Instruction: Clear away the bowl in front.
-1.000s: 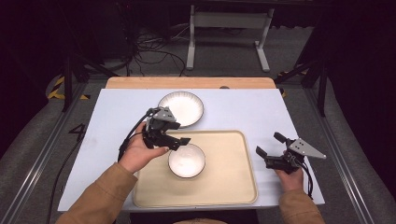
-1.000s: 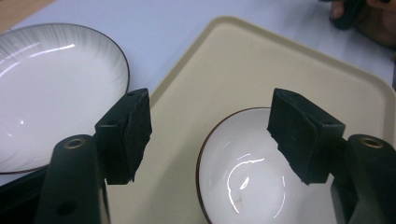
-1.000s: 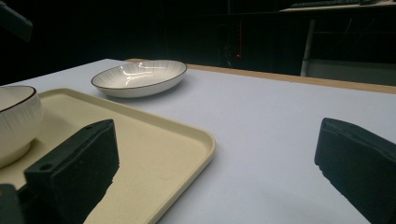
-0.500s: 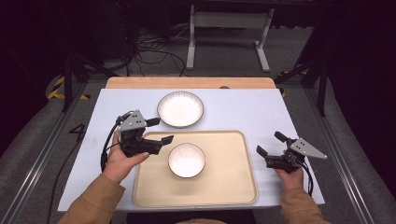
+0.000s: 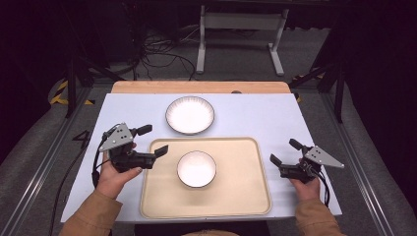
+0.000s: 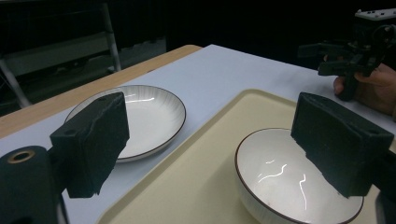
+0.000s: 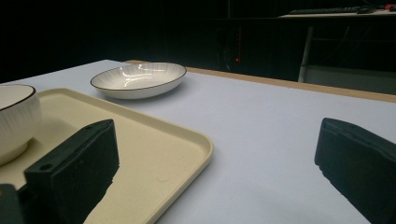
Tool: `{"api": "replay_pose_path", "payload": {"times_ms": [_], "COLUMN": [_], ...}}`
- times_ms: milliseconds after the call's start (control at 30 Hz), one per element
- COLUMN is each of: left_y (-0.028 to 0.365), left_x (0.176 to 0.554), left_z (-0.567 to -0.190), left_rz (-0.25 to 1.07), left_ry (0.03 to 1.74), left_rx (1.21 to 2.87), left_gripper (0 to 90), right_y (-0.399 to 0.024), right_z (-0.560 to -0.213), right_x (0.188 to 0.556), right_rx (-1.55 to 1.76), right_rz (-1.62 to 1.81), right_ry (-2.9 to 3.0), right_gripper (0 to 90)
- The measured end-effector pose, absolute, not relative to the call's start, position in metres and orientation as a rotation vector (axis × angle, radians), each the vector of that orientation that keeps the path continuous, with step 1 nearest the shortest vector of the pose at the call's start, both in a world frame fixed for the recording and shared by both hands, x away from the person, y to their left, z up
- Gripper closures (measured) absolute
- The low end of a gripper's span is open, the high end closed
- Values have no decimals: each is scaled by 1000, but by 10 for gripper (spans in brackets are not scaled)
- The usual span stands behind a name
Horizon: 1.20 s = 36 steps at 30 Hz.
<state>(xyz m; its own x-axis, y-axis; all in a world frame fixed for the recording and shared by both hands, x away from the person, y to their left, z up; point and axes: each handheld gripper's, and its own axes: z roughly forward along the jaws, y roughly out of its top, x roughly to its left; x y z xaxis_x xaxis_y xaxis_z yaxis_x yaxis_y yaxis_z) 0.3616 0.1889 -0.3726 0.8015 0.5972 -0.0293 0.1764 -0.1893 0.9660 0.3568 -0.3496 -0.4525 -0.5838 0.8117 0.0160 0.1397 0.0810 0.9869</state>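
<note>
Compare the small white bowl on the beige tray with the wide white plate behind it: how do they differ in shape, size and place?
The small white bowl is deep with steep sides; the wide white plate is shallow and flat-bottomed. The bowl is narrower across than the plate. The bowl stands on the beige tray; the plate rests on the white table sheet beyond the tray's far edge. Both are round, glossy white, dark-rimmed, upright and empty.

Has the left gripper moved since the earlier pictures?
Yes. The left gripper drew back leftward from the bowl to the tray's left edge, its empty jaws just opening.
</note>
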Motion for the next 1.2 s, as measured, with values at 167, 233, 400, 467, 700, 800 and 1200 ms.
{"api": "replay_pose_path", "payload": {"times_ms": [167,233,400,467,700,800,1200], "left_y": [203,210,221,223,234,236,240], "left_x": [357,356,353,353,354,354,354], "left_z": [-379,-382,-389,-391,-407,-413,-435], "left_rz": [426,426,430,434,440,444,426], "left_ry": [636,655,687,695,744,758,785], "left_rx": [1725,1716,1700,1702,1706,1715,1764], "left_gripper": [118,118,119,118,118,118,110], "right_y": [-350,-350,-347,-347,-348,-348,-349], "right_z": [-452,-452,-451,-451,-451,-451,-451], "right_x": [356,355,354,354,354,354,353], "right_rx": [927,915,869,865,866,862,861], "right_rz": [1543,1541,1528,1526,1524,1527,1544], "right_ry": [1794,1790,1808,1808,1796,1796,1793], "right_gripper": [0,0,0,0,0,0,0]}}
